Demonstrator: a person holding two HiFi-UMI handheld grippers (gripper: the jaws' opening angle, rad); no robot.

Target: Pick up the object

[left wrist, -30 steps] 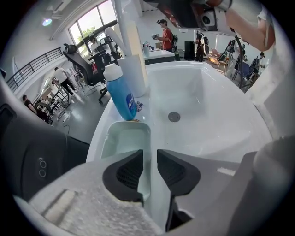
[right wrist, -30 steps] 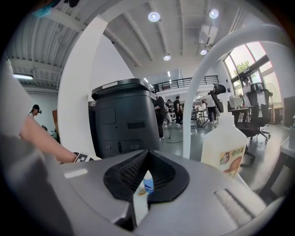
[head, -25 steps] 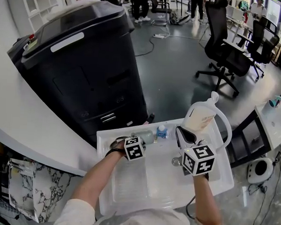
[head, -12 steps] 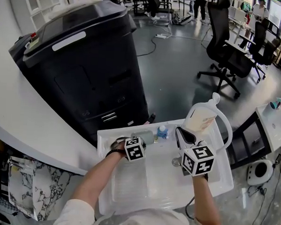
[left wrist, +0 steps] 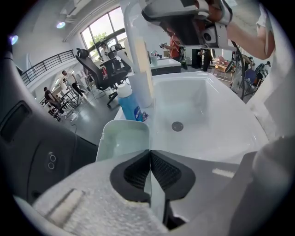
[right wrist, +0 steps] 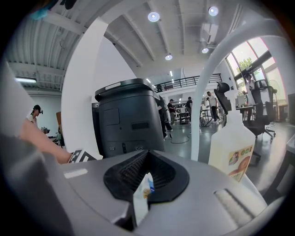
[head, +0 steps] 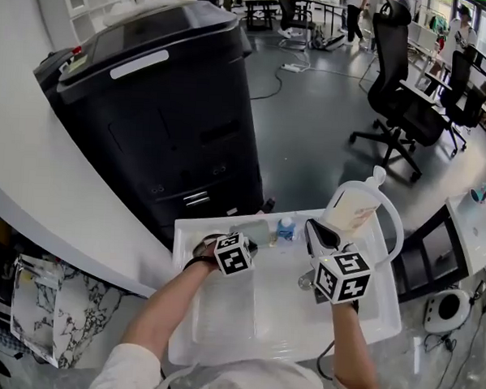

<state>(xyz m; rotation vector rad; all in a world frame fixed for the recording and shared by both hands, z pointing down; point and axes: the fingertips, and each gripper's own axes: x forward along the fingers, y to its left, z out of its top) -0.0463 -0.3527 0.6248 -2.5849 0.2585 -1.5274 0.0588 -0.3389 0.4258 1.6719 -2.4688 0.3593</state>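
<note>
We grab the pale tub [left wrist: 122,138].
Our left hand-held gripper [left wrist: 150,173] has just been closing and pinches its thin wall; our right hand-held gripper [right wrist: 146,184] pinches a small packet [right wrist: 142,199].

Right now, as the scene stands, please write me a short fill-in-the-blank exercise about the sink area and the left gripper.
1. The left gripper is ____ on the pale container's wall.
2. The small bottle beyond that container is ____.
3. The sink around the drain is ____.
4. The big machine behind the sink is ____.
Missing words: shut, blue, white, black.
</note>
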